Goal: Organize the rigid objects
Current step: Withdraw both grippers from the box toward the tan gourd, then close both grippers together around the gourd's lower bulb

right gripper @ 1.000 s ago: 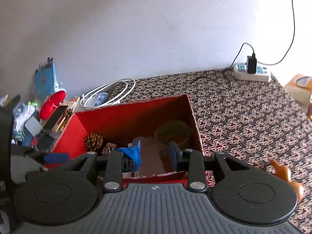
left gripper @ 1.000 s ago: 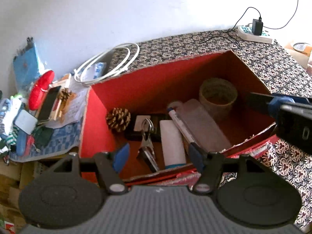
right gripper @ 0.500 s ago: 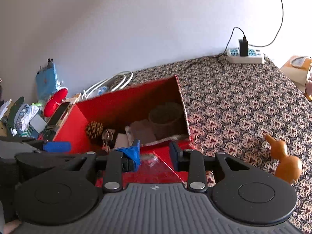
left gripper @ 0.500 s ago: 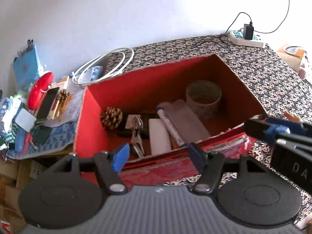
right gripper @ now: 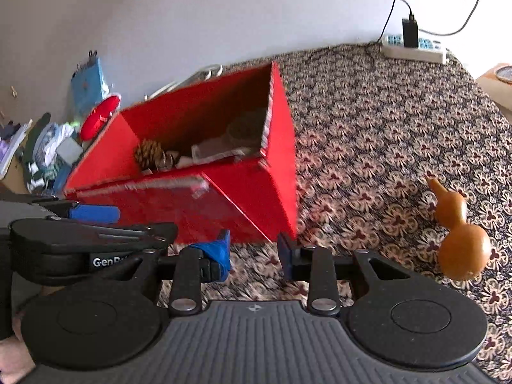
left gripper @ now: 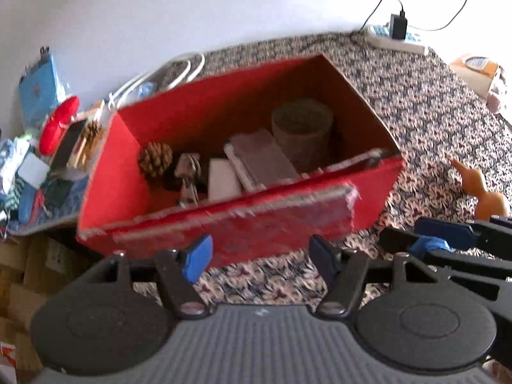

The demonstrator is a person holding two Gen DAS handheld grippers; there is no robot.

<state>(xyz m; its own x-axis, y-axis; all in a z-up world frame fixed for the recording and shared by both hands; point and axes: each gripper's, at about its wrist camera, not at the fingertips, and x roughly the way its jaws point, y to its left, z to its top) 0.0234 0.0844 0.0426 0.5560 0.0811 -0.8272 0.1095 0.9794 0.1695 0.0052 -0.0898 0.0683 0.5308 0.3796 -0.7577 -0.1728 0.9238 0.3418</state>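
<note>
A red cardboard box (left gripper: 377, 188) (right gripper: 272, 192) stands on the patterned cloth. Inside lie a pine cone (left gripper: 155, 159) (right gripper: 148, 153), a metal clip (left gripper: 188, 176), a white block (left gripper: 222, 177), a grey flat case (left gripper: 262, 158) and a round woven cup (left gripper: 300, 128). An orange gourd (right gripper: 460, 243) (left gripper: 483, 195) lies on the cloth to the right of the box. My left gripper (left gripper: 260, 256) is open and empty, just in front of the box's near wall. My right gripper (right gripper: 252, 252) has a narrower gap, nothing in it, and is near the box's front right corner.
A power strip (right gripper: 416, 49) with a black charger sits at the far edge. White coiled cable (left gripper: 179, 70) lies behind the box. Left of the box is clutter: a red case (left gripper: 59, 124), a blue pouch (right gripper: 86, 86), a phone. A cardboard box (left gripper: 473, 70) stands far right.
Both grippers have drawn back from over the box toward its near side and dipped. The box now sits farther ahead, and the gourd has come into view on the right.
</note>
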